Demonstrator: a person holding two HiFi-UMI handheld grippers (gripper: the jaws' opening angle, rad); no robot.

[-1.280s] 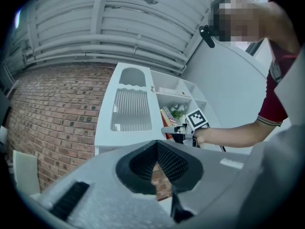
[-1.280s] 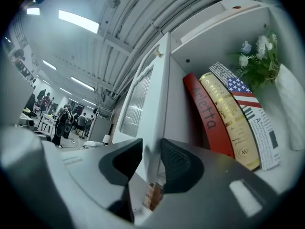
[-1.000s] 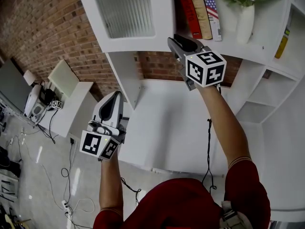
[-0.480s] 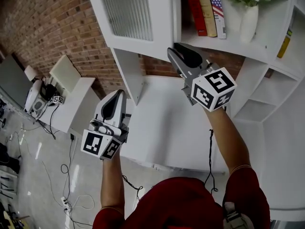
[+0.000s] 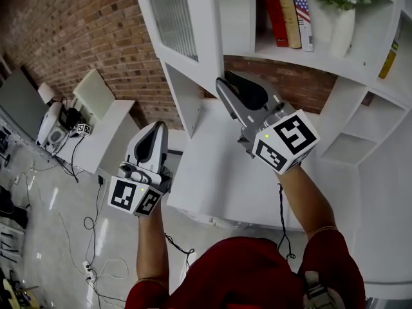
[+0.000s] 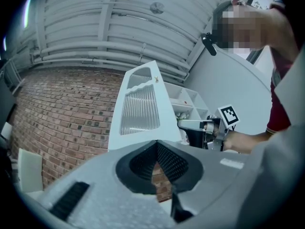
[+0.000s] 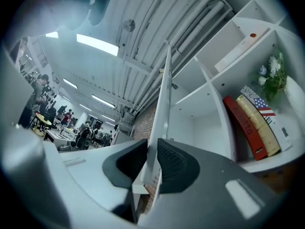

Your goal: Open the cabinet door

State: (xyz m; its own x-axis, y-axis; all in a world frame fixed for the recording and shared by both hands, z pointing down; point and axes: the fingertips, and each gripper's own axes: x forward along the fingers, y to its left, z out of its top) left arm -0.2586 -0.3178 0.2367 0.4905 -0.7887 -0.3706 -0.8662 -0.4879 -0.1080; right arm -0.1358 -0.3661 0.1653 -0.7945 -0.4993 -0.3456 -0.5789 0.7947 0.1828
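The right gripper [image 5: 226, 86] was clenched on the lower free edge of the door [image 5: 187, 24]. In the right gripper view the door's thin white edge rose straight up from between the jaws. The dark pads [image 7: 177, 165] pressed it from either side. The door stood swung partway out from the cabinet [image 5: 360, 76], nearly edge-on to this gripper, with its ribbed glass panel facing away to the gripper's left. Beyond the jaws and to their right lay the opened compartment. In it, books [image 5: 288, 11] stood upright: one red, one tan, one with a flag-patterned spine. A white vase [image 5: 341, 31] of flowers stood just beyond the books, farther right. The marker cube [image 5: 286, 141] sat at the gripper's rear, toward the person.

The left gripper [image 5: 158, 127] hung lower and to the left of the right one, well apart from the door. Its jaws were closed together on nothing. In the left gripper view the tips met, and only a sliver of brick wall [image 6: 62, 109] showed through the notch below them. The door's ribbed panel stood above and ahead of the jaws. The right gripper's arm reached in from the right of the jaws. A white desk [image 5: 219, 172] lay under both grippers.
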